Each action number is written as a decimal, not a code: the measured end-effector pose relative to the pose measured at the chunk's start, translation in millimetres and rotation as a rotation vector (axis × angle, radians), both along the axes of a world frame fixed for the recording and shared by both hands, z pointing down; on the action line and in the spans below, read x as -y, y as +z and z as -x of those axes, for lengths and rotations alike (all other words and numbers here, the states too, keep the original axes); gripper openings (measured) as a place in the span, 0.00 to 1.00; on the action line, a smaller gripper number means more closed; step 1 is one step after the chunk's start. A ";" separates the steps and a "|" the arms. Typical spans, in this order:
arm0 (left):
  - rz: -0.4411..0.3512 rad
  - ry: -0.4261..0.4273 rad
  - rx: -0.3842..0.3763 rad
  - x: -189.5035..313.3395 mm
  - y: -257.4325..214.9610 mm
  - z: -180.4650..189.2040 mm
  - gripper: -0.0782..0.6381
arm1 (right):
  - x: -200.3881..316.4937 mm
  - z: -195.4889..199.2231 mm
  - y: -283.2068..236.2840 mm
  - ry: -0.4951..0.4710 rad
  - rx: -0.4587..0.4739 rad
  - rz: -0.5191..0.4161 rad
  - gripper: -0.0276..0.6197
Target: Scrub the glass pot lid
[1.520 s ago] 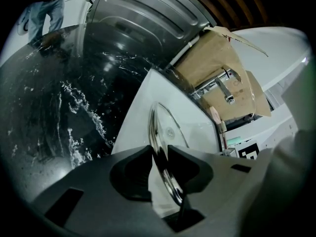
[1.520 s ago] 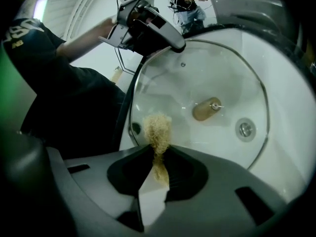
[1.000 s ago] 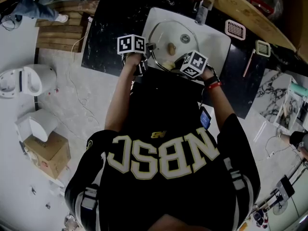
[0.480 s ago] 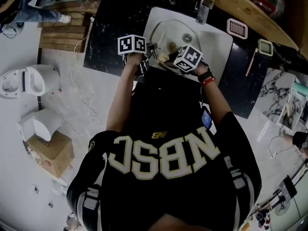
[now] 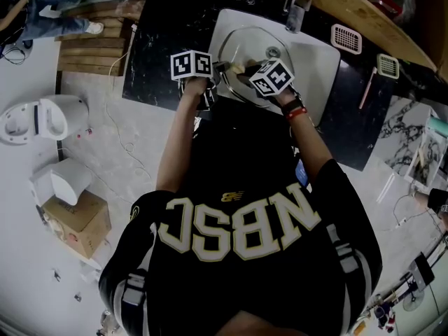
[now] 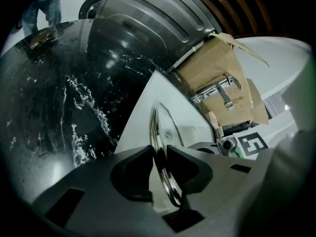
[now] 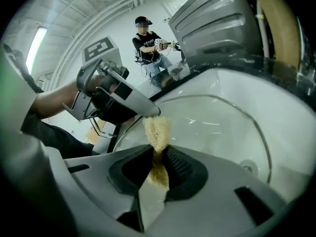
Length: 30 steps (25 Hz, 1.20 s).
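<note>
Leftward slid right claw (image 7: 158, 158), clamped on sponge (image 7: 157, 128); left claw (image 6: 161, 163) grips rim of glass lid (image 6: 154, 132).

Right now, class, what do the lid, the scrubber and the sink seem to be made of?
Lid: clear, see-through glass with bright highlights, ringed by a shiny, mirror-like metal rim. Scrubber: pale yellow, coarse and fibrous, perhaps loofah or sponge. Sink: smooth glossy white, likely ceramic or enamel; the look leaves that open.
</note>
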<state>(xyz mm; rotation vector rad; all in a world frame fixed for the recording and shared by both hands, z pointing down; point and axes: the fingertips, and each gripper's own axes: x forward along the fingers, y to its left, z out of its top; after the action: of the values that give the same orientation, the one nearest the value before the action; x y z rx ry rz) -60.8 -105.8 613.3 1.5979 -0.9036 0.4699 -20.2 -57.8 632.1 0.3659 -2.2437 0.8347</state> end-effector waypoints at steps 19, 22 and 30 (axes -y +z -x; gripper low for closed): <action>0.003 -0.003 -0.001 -1.1 -1.1 1.2 0.25 | 63.0 12.6 17.7 -0.215 -0.246 -0.440 0.16; 0.007 -0.006 0.002 -1.6 -1.7 1.2 0.26 | 77.5 11.9 24.0 -0.212 -0.287 -0.464 0.16; 0.017 -0.008 -0.002 -3.0 -1.1 1.2 0.26 | 110.3 -4.9 47.0 -0.174 -0.422 -0.498 0.16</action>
<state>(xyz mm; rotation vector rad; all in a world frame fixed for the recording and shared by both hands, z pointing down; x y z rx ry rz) -62.1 -102.7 612.2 1.5791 -0.9018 0.4694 -15.3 -168.1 679.1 0.5116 -2.0178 0.0799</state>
